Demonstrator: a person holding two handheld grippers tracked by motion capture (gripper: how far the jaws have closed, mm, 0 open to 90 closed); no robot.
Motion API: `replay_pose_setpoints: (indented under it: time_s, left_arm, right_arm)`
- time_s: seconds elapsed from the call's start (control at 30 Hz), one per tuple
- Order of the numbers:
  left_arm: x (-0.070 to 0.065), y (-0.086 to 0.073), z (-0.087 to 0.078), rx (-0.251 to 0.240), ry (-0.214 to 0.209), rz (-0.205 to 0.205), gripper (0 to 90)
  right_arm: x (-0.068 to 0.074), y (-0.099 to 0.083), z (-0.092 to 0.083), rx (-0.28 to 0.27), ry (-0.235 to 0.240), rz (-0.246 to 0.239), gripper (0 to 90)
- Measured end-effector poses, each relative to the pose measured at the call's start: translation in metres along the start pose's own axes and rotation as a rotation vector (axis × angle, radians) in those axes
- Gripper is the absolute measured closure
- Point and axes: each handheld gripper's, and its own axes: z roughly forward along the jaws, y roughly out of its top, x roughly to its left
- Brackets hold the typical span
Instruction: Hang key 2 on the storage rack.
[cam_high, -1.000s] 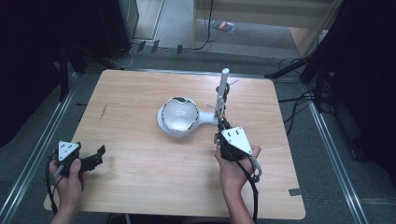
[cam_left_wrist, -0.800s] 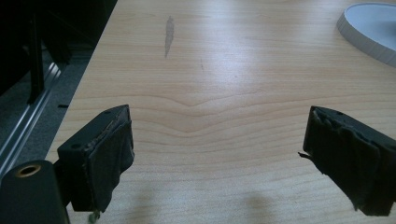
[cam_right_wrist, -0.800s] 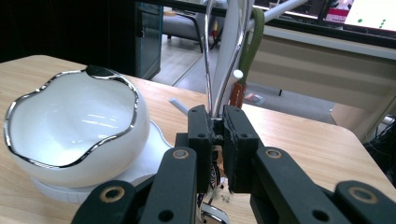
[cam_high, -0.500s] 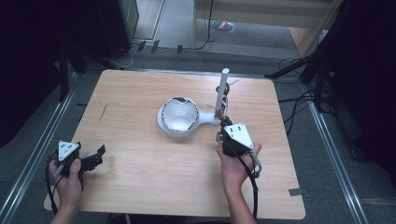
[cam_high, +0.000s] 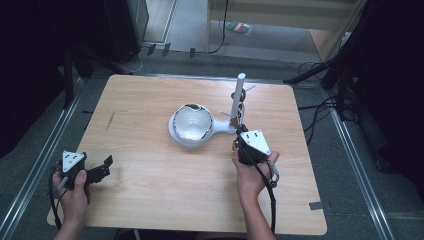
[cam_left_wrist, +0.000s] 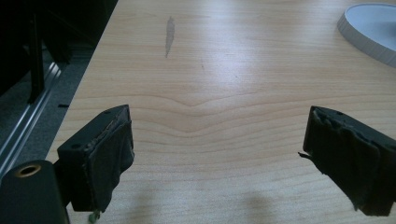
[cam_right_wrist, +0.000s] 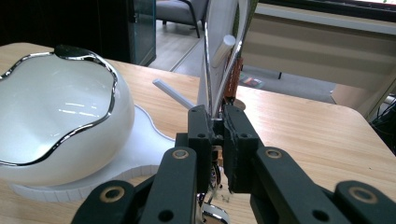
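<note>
A white bowl (cam_high: 192, 122) (cam_right_wrist: 56, 126) with a wavy silver rim sits on a white base (cam_left_wrist: 373, 28) in the middle of the table. From that base rises a white post (cam_high: 236, 97) (cam_right_wrist: 219, 51) with a side peg (cam_right_wrist: 173, 93). My right gripper (cam_high: 239, 131) (cam_right_wrist: 218, 135) is at the foot of the post, shut on thin silver strands (cam_right_wrist: 207, 70) that run up along it. A brown beaded strand (cam_right_wrist: 235, 79) hangs just behind them. My left gripper (cam_high: 102, 167) (cam_left_wrist: 217, 154) rests at the table's near left, open, with nothing between its pads.
The wooden table (cam_high: 150, 190) has a dark mark (cam_high: 110, 120) (cam_left_wrist: 169, 35) at its left. Metal rails (cam_high: 45, 150) run along the floor on both sides. Cables (cam_high: 320, 115) lie on the floor to the right. A cable (cam_high: 267, 192) trails from the right gripper.
The right hand has edged slightly away from me, toward the post. The left hand has stayed where it was.
</note>
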Motion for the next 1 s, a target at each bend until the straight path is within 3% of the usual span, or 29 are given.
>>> replay_pose_setpoints:
  time_s: [1.0]
  left_arm:
    - [0.000, 0.000, 0.000, 0.001, -0.001, -0.001, 8.9]
  right_arm:
    - [0.002, -0.009, 0.029, 0.071, 0.011, 0.007, 83.1]
